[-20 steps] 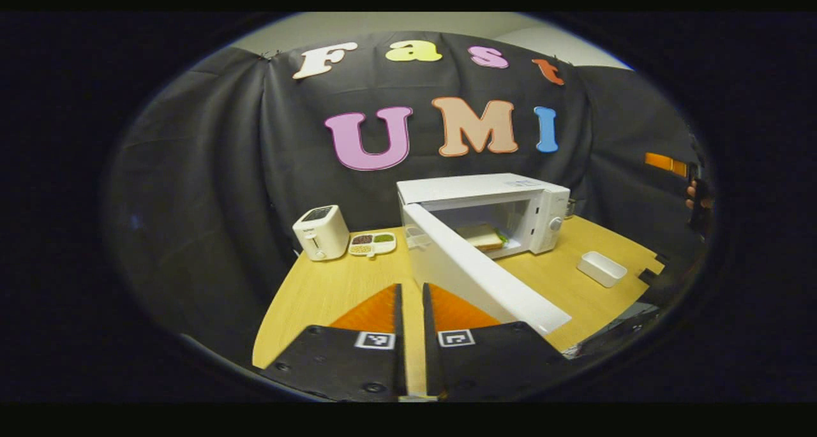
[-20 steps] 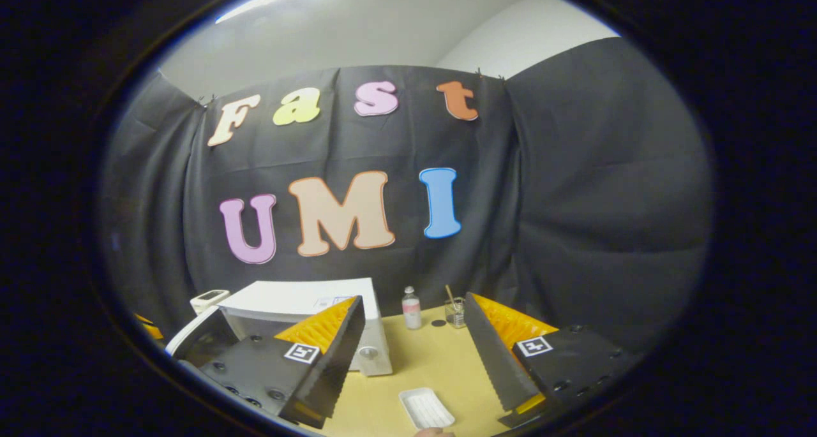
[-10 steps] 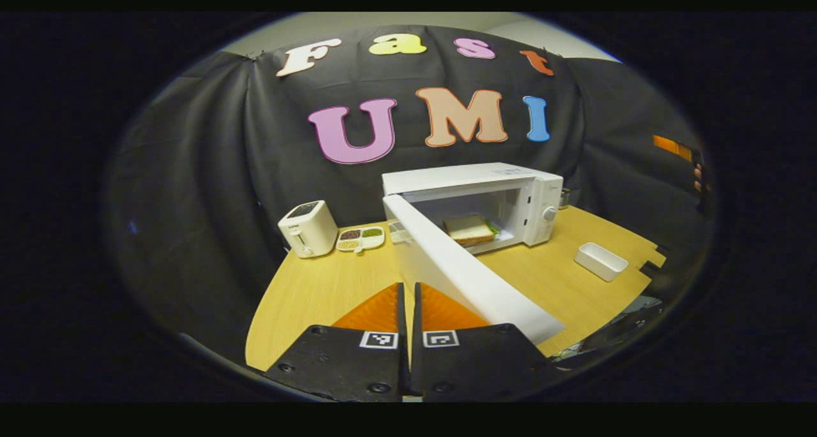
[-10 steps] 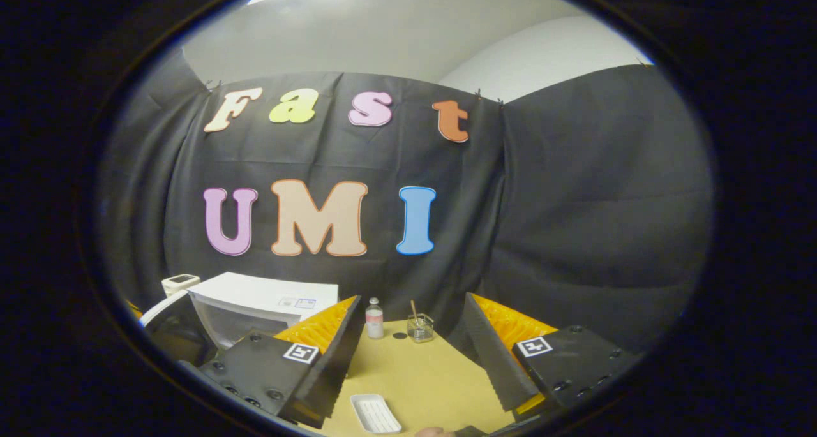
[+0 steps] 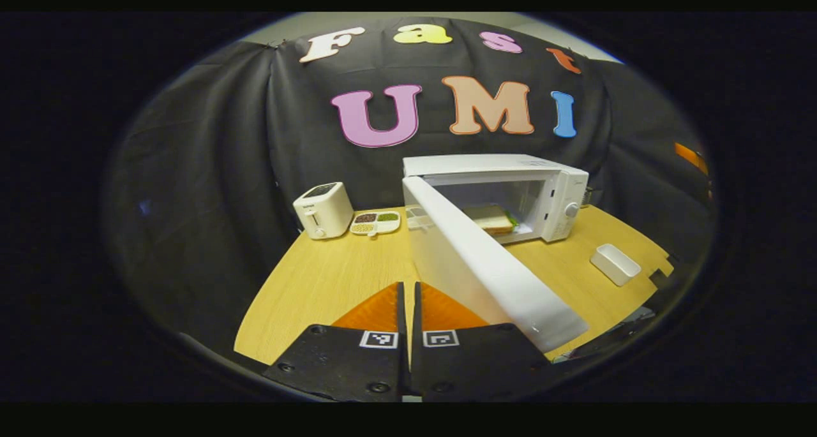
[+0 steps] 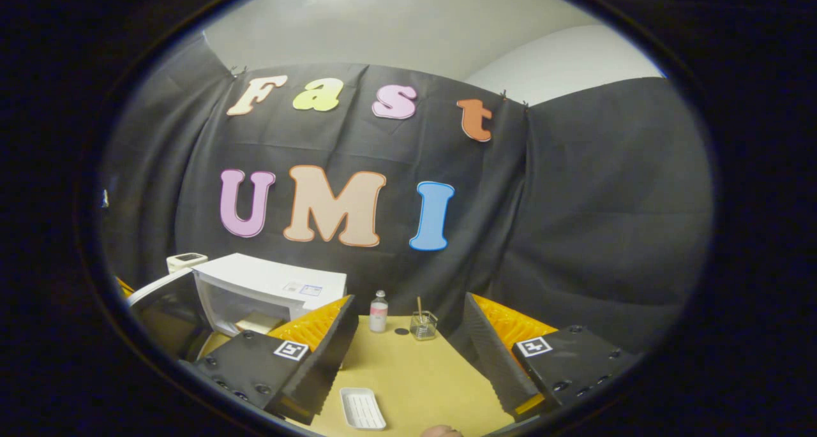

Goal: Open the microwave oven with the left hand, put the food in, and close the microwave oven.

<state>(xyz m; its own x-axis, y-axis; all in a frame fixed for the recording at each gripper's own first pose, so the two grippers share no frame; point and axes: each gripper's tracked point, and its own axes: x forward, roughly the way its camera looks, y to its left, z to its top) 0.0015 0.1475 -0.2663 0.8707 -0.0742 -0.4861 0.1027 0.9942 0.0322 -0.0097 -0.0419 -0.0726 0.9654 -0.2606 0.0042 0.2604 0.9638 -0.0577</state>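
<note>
While the microwave's labels stay too small to read, its door hangs open at one o'clock of the pressed-together left gripper, half hiding the sandwich inside; the right gripper is spread wide.

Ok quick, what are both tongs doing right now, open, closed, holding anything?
Left tongs: closed, nothing between them, beside the open microwave door.
Right tongs: open, empty.

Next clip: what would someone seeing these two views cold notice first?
The white microwave at the back of the wooden table, its door swung wide open toward the left gripper, with a sandwich inside. That gripper's jaws are closed and empty beside the door. In the right gripper view, the right gripper hangs open above a small white tray.
</note>
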